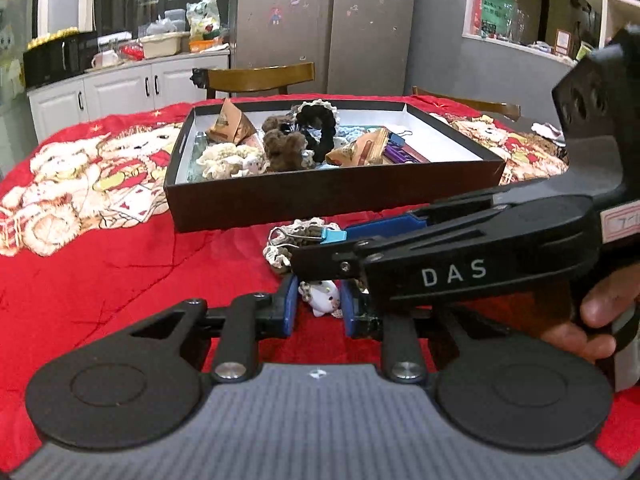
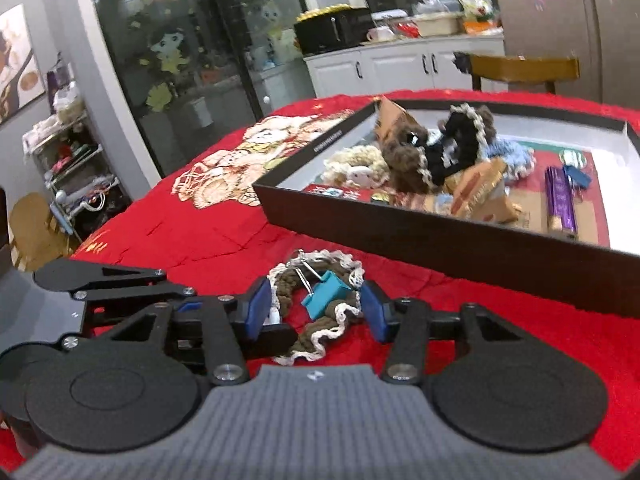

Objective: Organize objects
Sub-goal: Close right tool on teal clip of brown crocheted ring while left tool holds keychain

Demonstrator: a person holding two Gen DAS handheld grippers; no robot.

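Right wrist — teal binder clip (image 2: 323,295), tilted.

Teal binder clip (image 2: 325,293) lying on brown lace-trimmed scrunchie (image 2: 320,332), apparently tilted.

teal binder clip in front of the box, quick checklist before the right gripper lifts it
1. Binder clip between the right gripper pads: ok, but they stand apart from it.
2. Clip free of the brown scrunchie: not ok, it lies on it, and its wire handle seems hooked in the lace.
3. Left gripper clear of the lift: cannot tell, it sits close, around the white plush charm.
4. Room in the black box: ok, bare floor at its far right.
5. Path over the box wall: ok.
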